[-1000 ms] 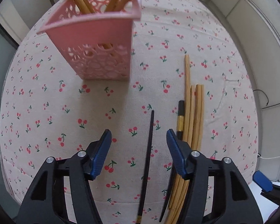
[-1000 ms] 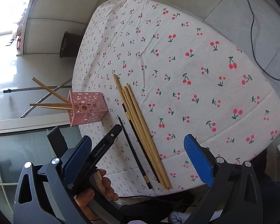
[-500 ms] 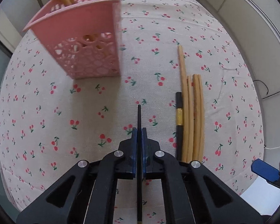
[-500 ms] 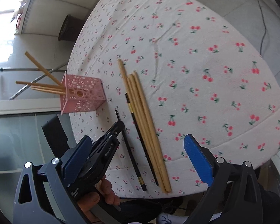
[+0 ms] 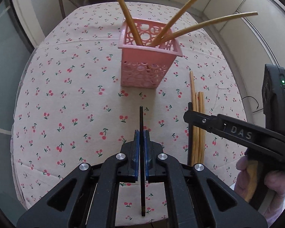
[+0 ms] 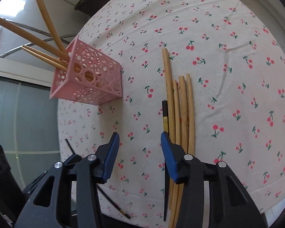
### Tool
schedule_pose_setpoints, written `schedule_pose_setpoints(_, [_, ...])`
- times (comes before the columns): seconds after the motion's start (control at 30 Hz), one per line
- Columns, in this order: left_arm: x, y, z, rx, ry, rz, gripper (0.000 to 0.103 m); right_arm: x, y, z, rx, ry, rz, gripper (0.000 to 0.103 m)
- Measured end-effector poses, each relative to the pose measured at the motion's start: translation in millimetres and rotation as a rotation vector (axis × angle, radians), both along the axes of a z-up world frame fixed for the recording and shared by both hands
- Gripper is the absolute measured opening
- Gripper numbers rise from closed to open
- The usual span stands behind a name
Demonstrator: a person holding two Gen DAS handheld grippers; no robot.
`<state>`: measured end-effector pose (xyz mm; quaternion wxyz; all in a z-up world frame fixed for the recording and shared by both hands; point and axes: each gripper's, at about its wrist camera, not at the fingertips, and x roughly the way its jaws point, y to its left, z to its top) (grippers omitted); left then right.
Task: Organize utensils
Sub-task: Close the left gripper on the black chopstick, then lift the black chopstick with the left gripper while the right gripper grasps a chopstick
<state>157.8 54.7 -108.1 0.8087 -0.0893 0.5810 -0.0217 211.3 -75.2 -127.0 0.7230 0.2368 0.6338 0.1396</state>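
Gripping a black chopstick (image 5: 141, 121) between closed blue pads, the left gripper (image 5: 141, 144) held it at the lower centre of its view, tip aimed up-frame toward the pink basket (image 5: 148, 64). Three bamboo chopsticks (image 5: 172, 28) already leaned out of that basket, so the sorting looked partly done. Left to do: this black stick had yet to go in, and a bundle of four bamboo sticks (image 6: 180, 102) with a second black chopstick (image 6: 165, 114) touching its left side lay on the cloth (image 6: 228, 60) in the centre of the right view. The right gripper (image 6: 140, 155) hung wide open and empty, its right pad just over the bundle's near end. For room, bare cloth lay between the held stick and the basket, but the leaning sticks crowded the basket mouth. The bundle's near ends reached the table edge at the bottom of the right view, and the right tool sat close at the left view's lower right.
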Motion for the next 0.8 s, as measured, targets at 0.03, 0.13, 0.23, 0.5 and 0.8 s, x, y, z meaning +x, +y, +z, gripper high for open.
schedule_pose_setpoints(0.03, [-4, 5, 3, -0.007, 0.001, 0.004, 0.004, 2, 2, -1, -0.015, -0.005, 0.003, 0.046])
schedule_pose_setpoints(0.13, [0, 7, 3, -0.023, 0.003, 0.006, 0.004, 8, 5, -4, -0.051, -0.015, 0.010, 0.045])
schedule_pose_setpoints(0.23, [-1, 10, 2, -0.026, 0.006, 0.012, 0.004, 16, 10, -12, -0.085, -0.006, 0.017, 0.045])
schedule_pose_setpoints(0.5, [0, 22, -5, -0.019, 0.026, 0.049, 0.004, 20, 27, -21, -0.187, -0.029, 0.065, 0.043])
schedule_pose_setpoints(0.8, [-1, 21, -10, 0.002, 0.012, 0.065, 0.005, -2, 39, -17, -0.387, -0.171, 0.087, 0.007])
